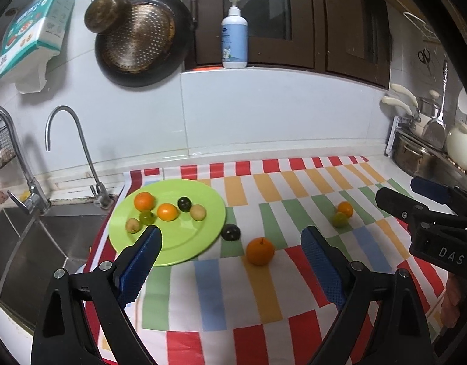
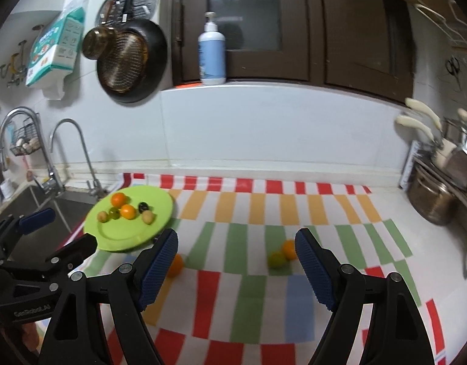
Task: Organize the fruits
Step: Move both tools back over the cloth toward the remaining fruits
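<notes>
From my left gripper, fingers spread wide and holding nothing, I look across a kitchen counter. At far left sits a steel sink with two curved chrome taps. Next comes the round, glossy green plate, lying flat at the left end of a cloth printed with red, orange, green and blue blocks. I count six small round fruits on the plate: two oranges, two pale yellow ones, one green and one dark, near-black one. Being round, none shows a clear long axis or pointing direction.

Just off the plate's right rim lies a second dark fruit, and near it, between my blue rubber-textured pads, rests a lone orange with its stem dimple facing up. Further right, a small orange fruit and a green fruit touch each other on the cloth. That makes four fruits off the plate.

My right gripper is likewise spread and empty, hovering over the cloth with that touching pair just inside its right finger. On the wall behind hang a perforated dark pan and a brass-toned pot; a white-and-blue pump bottle stands upright on the ledge. Steel pots crowd the far right.
</notes>
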Demonstrator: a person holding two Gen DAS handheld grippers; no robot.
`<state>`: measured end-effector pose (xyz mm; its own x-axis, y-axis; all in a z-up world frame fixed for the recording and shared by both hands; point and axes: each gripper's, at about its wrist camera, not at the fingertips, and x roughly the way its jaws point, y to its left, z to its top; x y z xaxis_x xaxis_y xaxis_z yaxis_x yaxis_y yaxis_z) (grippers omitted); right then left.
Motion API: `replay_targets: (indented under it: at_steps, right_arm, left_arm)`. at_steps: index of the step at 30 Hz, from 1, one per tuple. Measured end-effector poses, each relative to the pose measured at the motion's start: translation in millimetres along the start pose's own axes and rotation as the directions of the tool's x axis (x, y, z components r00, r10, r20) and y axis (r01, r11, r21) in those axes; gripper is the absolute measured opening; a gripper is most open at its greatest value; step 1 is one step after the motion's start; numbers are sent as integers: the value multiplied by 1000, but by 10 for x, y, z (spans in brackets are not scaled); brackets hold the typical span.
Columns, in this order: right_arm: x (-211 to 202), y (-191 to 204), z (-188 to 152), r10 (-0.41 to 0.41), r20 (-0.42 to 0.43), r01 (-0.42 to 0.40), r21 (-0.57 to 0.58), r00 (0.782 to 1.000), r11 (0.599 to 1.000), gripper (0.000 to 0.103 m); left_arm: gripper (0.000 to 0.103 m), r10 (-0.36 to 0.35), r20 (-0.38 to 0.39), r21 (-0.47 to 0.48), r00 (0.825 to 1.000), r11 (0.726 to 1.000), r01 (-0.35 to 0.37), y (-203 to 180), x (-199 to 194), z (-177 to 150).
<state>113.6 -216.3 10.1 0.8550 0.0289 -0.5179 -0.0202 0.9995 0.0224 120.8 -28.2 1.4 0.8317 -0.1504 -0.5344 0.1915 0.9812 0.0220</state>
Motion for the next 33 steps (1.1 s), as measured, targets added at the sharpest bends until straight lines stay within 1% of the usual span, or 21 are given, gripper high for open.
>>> replay_targets:
  at_steps: [5,14,21,26,29,33]
  right_arm:
    - [74,-138,-139,-35,-34,36,28,999,999,80]
    - [262,-213,-260,-52,-64,54,29,997,998,80]
    - [461,-244,-275,-62,-64,64,36,996,997,79]
    - [649,-258,-278,-62,-99,66,48,993,997,75]
    - [769,-283,-289,-61,-125,68,54,990,996,70]
    - [922,-316,-303,-76,-154,86,58,985,995,67]
  left_arm:
    - [94,0,-15,-7,1000,1000,0,-75,104,-72]
    - [93,9,-42,0,999,1000,-9,-153,318,-187]
    - [88,10,-60,13,998,1000,-9,-196,484,-214]
    - [82,-7,-93,9,996,1000,8,-206,650,-217]
    - [81,-19,-118,9,993,1000,21,-212,760,-229]
    - [79,-36,-153,11,988,999,38,-230,899,-252]
